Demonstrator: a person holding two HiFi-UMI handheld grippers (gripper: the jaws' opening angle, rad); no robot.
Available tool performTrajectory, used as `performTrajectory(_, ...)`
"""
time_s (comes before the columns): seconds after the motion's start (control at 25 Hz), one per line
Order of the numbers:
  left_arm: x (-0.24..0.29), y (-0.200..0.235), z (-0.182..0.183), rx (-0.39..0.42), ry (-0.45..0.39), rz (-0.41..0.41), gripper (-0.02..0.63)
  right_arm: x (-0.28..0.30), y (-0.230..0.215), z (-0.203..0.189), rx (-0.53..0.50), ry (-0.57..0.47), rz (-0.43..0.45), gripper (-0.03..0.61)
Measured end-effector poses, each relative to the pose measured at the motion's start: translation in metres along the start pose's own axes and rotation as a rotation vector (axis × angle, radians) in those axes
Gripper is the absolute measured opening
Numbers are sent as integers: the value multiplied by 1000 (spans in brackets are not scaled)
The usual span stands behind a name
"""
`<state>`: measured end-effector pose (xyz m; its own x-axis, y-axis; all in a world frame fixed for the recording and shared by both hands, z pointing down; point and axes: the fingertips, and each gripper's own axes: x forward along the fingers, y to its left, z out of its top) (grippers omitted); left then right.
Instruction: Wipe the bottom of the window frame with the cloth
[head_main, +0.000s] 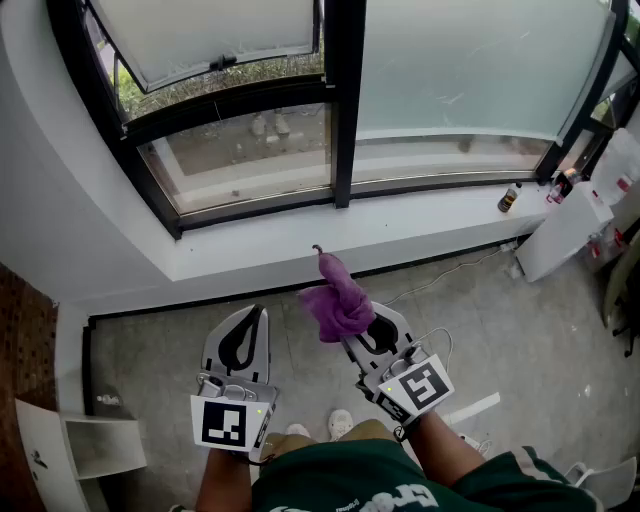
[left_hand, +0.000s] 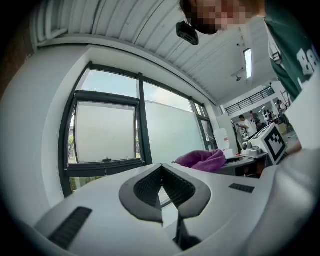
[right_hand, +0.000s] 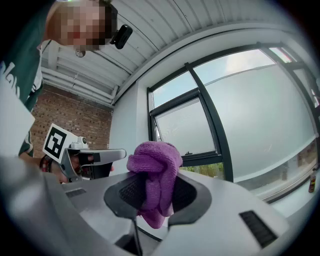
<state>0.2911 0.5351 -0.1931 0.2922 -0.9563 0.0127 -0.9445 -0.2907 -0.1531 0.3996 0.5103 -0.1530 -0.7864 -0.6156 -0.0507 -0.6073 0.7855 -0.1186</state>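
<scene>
A bunched purple cloth (head_main: 338, 298) (right_hand: 155, 175) is clamped in my right gripper (head_main: 360, 325) (right_hand: 154, 192), held in the air short of the white sill (head_main: 300, 245). The cloth also shows to the right in the left gripper view as a purple cloth (left_hand: 202, 160). My left gripper (head_main: 243, 335) (left_hand: 161, 187) is shut with nothing between its jaws and hangs beside the right one, over the floor. The black bottom window frame (head_main: 260, 205) runs along the sill ahead of both.
A dark vertical mullion (head_main: 343, 110) splits the window. The top-hung sash (head_main: 215, 65) at the left stands tilted open. A small bottle (head_main: 509, 198) stands on the sill at the right, next to a white appliance (head_main: 565, 230). A white cable (head_main: 455, 270) lies on the floor.
</scene>
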Motion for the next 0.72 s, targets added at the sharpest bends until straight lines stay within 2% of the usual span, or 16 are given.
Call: performTrajectory(0.72,16,3,-5,-4,10,8,9,8,-8,-1,-25,-10,33,117)
